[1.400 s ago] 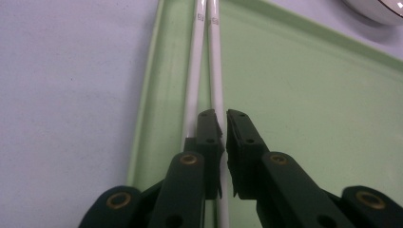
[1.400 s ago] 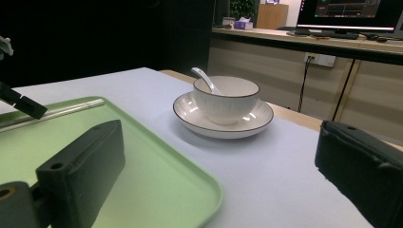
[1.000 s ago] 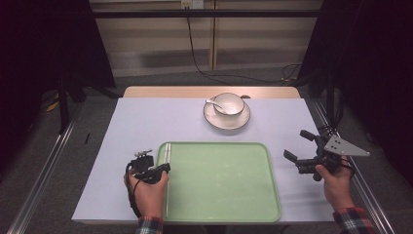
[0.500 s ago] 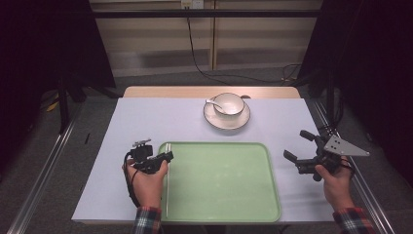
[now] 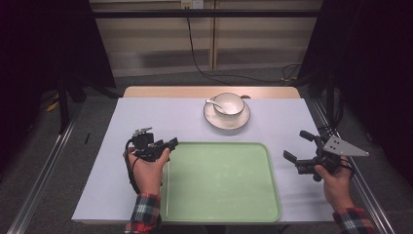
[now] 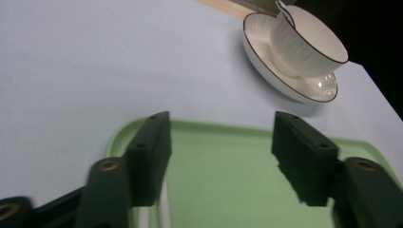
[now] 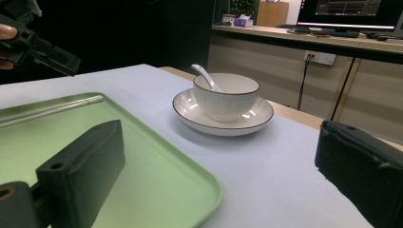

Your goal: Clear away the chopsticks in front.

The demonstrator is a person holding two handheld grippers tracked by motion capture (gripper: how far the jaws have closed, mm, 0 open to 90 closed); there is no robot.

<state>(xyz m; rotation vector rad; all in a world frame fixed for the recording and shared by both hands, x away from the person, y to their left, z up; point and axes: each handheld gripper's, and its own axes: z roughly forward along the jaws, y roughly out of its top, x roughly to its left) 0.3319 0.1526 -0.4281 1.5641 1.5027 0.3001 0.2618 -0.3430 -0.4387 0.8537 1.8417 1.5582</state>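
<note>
Lighting's pretty even from overhead on the table, pale top nicely lit while everything past its edges drops into near black. The bowl and saucer throw a soft shadow toward the near edge, with small glints on the glaze. Close-up jaws are blurry and out of focus in both gripper views, and the high view is a bit soft and grainy.

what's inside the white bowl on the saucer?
A white spoon leans in the white ribbed bowl, its handle sticking out over the rim. The bowl's floor is hidden by its wall in the gripper views, and the high view shows nothing else inside.
</note>
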